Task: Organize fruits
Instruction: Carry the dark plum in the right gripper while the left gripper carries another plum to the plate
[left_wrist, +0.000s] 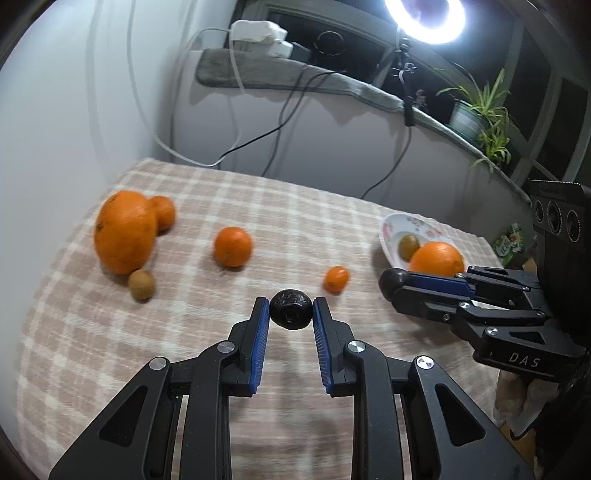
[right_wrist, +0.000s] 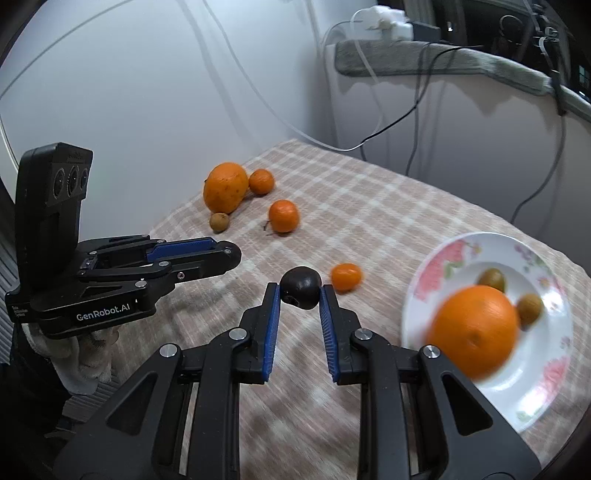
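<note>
On gripper (right_wrist: 232, 254): "GenRobot.AI"; "DAS"

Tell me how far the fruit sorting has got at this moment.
Done: the plate holds a big orange and two small brownish fruits. In hand: each gripper, left and right, grips a small dark fruit. Left: five fruits on the checked cloth, including the largest orange.

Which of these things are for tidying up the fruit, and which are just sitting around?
For the job:
- plate
- plate orange
- loose oranges
- small brown fruit
- left dark fruit, held
- right dark fruit, held

Just lying about:
- ring lamp
- potted plant
- cables
- white charger
</note>
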